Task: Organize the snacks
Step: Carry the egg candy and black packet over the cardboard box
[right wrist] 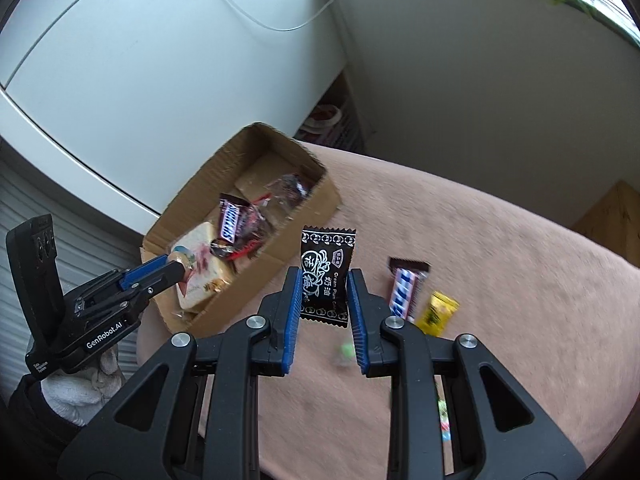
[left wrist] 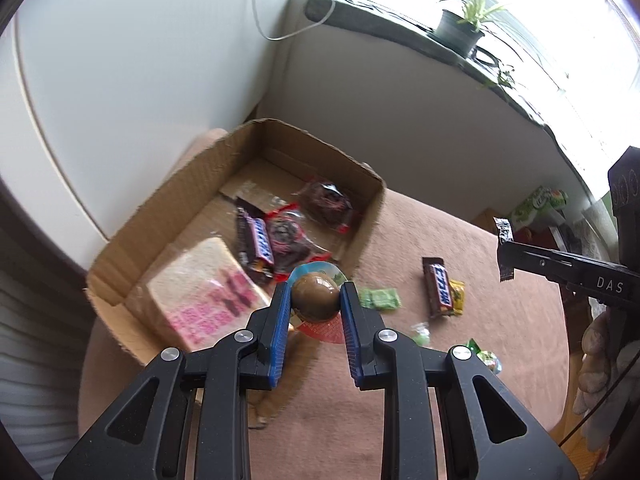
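My left gripper [left wrist: 315, 294] is shut on a packaged brown egg [left wrist: 314, 295] and holds it over the near edge of the open cardboard box [left wrist: 224, 152]. The box holds a bread pack [left wrist: 208, 292], a Snickers bar [left wrist: 258, 246] and dark wrapped snacks [left wrist: 326, 202]. My right gripper [right wrist: 324, 292] is shut on a black plum candy packet [right wrist: 326, 270], held above the pink cloth right of the box [right wrist: 316, 204]. The right gripper also shows in the left wrist view [left wrist: 505, 256], the left gripper in the right wrist view [right wrist: 176, 268].
On the pink cloth [right wrist: 480, 240] lie a Snickers bar [left wrist: 438, 288], a yellow candy [left wrist: 458, 298] and several green candies [left wrist: 378, 299]. A white wall stands behind the box. A windowsill with a potted plant [left wrist: 460, 30] is far right. The cloth's edge drops off left.
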### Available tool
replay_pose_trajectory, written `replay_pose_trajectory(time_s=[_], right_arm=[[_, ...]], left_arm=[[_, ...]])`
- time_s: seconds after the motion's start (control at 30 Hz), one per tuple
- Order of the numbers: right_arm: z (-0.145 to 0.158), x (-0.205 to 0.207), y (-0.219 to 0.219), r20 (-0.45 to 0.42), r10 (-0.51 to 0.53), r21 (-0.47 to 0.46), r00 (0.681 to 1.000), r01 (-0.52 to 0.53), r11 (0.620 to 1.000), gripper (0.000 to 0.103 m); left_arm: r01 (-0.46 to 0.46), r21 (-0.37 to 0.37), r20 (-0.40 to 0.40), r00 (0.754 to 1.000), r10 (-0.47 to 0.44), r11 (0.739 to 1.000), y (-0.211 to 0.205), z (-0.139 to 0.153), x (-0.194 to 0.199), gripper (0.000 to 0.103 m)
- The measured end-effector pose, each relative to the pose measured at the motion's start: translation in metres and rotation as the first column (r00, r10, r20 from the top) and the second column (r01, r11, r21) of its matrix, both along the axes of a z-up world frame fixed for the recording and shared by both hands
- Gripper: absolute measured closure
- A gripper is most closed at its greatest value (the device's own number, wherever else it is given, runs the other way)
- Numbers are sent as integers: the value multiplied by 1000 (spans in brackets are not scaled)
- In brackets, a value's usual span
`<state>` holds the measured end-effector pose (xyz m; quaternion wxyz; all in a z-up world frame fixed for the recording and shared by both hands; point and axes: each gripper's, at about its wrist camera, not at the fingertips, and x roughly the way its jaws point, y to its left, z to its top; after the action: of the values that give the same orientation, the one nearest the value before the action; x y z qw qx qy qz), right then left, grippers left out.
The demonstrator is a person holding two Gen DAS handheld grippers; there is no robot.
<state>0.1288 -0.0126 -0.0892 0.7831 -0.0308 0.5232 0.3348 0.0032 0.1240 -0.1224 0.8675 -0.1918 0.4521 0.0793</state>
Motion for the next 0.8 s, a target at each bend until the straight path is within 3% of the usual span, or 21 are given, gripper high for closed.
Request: replay_pose_trajectory(time_s=[0.3,0.8], right_arm=[[-9,12,65,-2,98,-21,995,-98,995,79],[-21,20,114,-8,164,-57,987,-164,985,78]], left_arm=[[-78,24,2,997,78,997,41,1,-3,80],[-83,31,-5,997,83,996,61,-4,10,78]])
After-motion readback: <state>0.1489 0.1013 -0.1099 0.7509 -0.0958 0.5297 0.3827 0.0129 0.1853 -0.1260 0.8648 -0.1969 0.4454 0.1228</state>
